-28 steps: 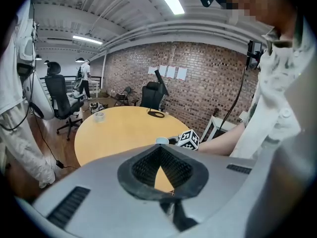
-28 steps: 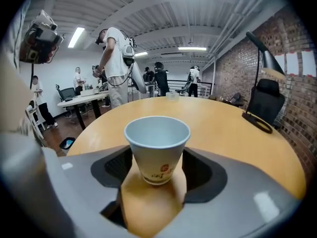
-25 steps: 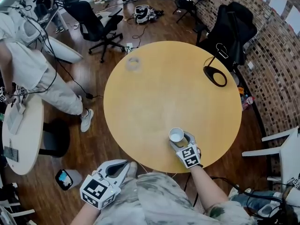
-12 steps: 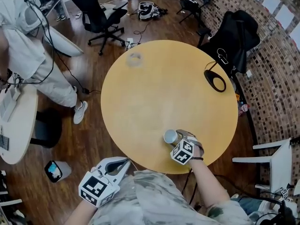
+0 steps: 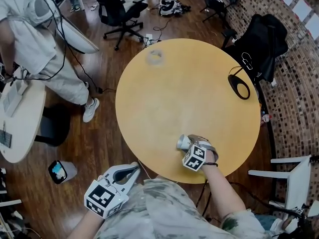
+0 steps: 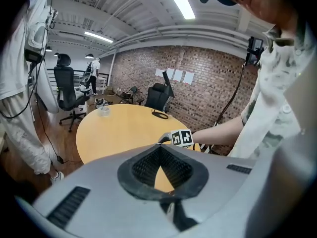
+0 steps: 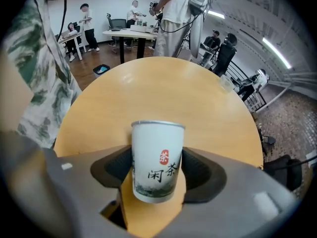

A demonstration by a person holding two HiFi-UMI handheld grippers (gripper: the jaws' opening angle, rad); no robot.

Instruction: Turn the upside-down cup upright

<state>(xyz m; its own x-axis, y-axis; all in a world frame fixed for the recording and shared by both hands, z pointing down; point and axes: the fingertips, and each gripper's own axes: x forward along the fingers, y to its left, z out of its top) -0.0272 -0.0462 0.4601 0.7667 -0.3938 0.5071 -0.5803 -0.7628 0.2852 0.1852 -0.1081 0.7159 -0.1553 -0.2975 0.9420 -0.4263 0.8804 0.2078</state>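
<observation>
A white paper cup (image 5: 181,142) with a red seal and dark print is near the front edge of the round wooden table (image 5: 189,83). My right gripper (image 5: 188,143) is shut on its sides. In the head view the cup is tipped onto its side, one end pointing left. In the right gripper view the cup (image 7: 157,157) fills the gap between the jaws, with its rolled rim toward the top of that picture. My left gripper (image 5: 130,169) hangs off the table at the lower left by my body. Its jaws are together and hold nothing; its own view shows the left gripper (image 6: 159,150) aimed at the table.
A small clear ring-like object (image 5: 154,56) sits at the table's far edge and a black oval object (image 5: 239,86) at its right edge. A black office chair (image 5: 117,11), a jacket-draped chair (image 5: 261,44), a standing person (image 5: 35,44) and a white side table (image 5: 20,123) surround it.
The cup stood with a flat white end up a second ago. My right gripper has rolled with it, so it now lies sideways. The left gripper has stayed put.
</observation>
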